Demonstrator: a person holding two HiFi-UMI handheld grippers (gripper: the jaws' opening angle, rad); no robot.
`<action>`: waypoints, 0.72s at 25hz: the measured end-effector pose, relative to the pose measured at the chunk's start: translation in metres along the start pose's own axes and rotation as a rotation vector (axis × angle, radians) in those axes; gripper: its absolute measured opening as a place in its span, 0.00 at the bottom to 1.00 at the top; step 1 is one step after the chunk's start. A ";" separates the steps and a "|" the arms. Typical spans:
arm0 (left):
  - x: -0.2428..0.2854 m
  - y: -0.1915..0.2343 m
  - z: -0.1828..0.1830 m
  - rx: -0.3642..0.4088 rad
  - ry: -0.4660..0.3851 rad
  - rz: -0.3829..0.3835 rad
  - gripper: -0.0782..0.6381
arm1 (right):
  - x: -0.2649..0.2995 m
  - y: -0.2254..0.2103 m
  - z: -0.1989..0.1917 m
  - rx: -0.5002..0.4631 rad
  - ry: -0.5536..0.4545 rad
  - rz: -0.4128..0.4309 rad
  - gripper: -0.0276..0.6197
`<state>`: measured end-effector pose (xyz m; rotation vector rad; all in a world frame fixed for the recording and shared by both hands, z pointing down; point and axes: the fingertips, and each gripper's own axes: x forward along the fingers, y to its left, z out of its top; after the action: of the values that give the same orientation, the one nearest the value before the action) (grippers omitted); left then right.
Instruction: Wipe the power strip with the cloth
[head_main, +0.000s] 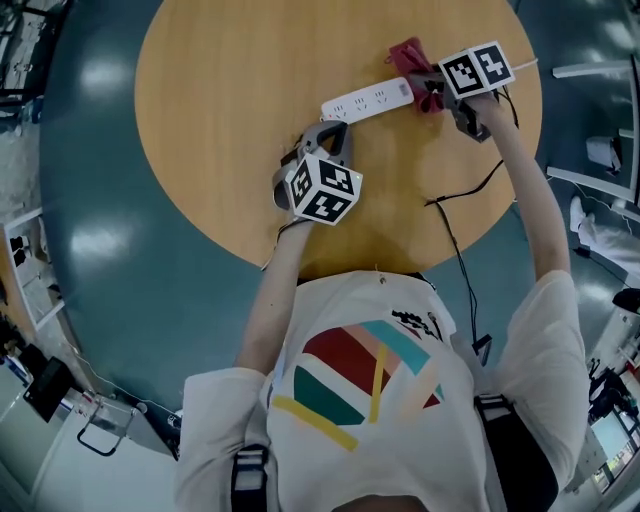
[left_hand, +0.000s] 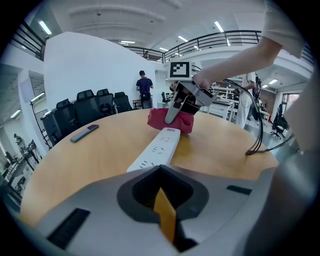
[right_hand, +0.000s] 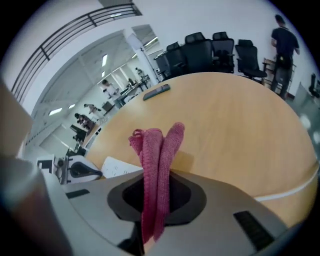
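Left tool (left_hand: 160, 172), wooden table (left_hand: 100, 150), teal floor (head_main: 100, 150)

Your head view looks steeply down on the round table (head_main: 220, 120). The left gripper view sits low, facing along the power strip (left_hand: 155, 150). The right gripper view looks close past the cloth (right_hand: 152, 165). All three share the power strip.

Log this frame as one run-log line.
left tongs: shut, tip at near end of power strip | right tongs: shut on cloth, at strip's far end
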<state>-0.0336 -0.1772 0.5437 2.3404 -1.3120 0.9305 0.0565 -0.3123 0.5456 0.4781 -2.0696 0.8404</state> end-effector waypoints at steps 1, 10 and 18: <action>0.001 -0.003 0.001 0.000 0.002 0.002 0.17 | -0.001 0.000 -0.003 0.032 -0.021 -0.001 0.10; 0.001 -0.008 -0.032 0.014 0.095 -0.060 0.16 | -0.018 0.016 -0.016 0.242 -0.226 -0.026 0.10; -0.009 -0.019 -0.023 0.037 -0.031 -0.030 0.15 | -0.021 0.019 -0.038 0.262 -0.278 -0.084 0.10</action>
<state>-0.0300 -0.1489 0.5559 2.4047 -1.2788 0.9200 0.0782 -0.2717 0.5377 0.8606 -2.1799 1.0486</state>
